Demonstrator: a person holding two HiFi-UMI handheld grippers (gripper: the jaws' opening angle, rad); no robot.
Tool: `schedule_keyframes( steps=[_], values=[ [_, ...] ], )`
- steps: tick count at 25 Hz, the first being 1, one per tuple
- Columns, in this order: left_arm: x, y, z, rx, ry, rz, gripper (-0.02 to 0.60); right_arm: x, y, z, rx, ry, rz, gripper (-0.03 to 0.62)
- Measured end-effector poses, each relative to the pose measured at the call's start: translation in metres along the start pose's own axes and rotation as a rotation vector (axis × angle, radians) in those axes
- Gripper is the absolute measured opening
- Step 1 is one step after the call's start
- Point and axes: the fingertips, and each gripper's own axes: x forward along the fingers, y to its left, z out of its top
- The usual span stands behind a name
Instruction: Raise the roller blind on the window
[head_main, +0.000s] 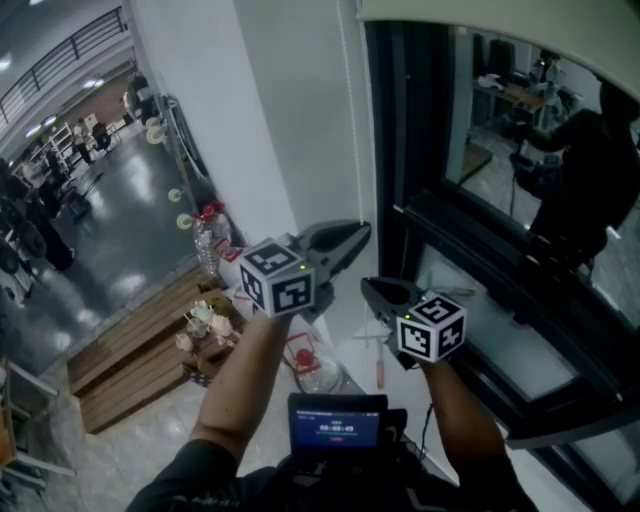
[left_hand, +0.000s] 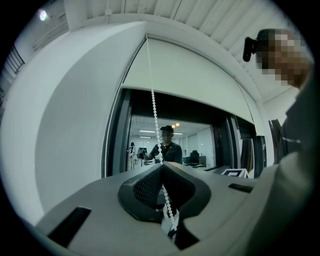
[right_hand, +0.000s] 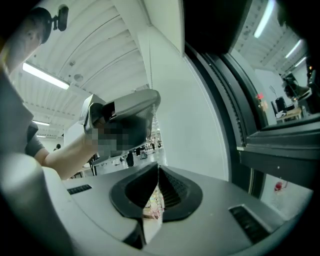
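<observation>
Roller blind (left_hand: 190, 75) half down, white wall (head_main: 290, 120), glossy floor (head_main: 140, 220)

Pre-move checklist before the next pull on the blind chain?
1. Left gripper shut on the bead chain: ok.
2. Chain runs straight up from the gripper, no snag showing: ok.
3. Right gripper clear of the chain: ok, shut with nothing in it.
4. Roller blind fully raised: not ok, it covers the upper part of the window.
5. This strand is the one that raises the blind: cannot tell.
</observation>
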Motion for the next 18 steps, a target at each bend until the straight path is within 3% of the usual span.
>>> schedule_keyframes(
  steps=[13, 18],
  values=[
    [-0.005, -0.006, -0.065, -0.07, 0.035, 0.015, 0.008, 0.0, -0.01, -0.062, 0.083, 0.114, -0.03, 0.011],
    [-0.003, -0.009, -0.067, -0.041, 0.032, 0.013, 0.008, -0.006, -0.01, -0.063, 0.068, 0.124, -0.036, 0.012]
  ],
)
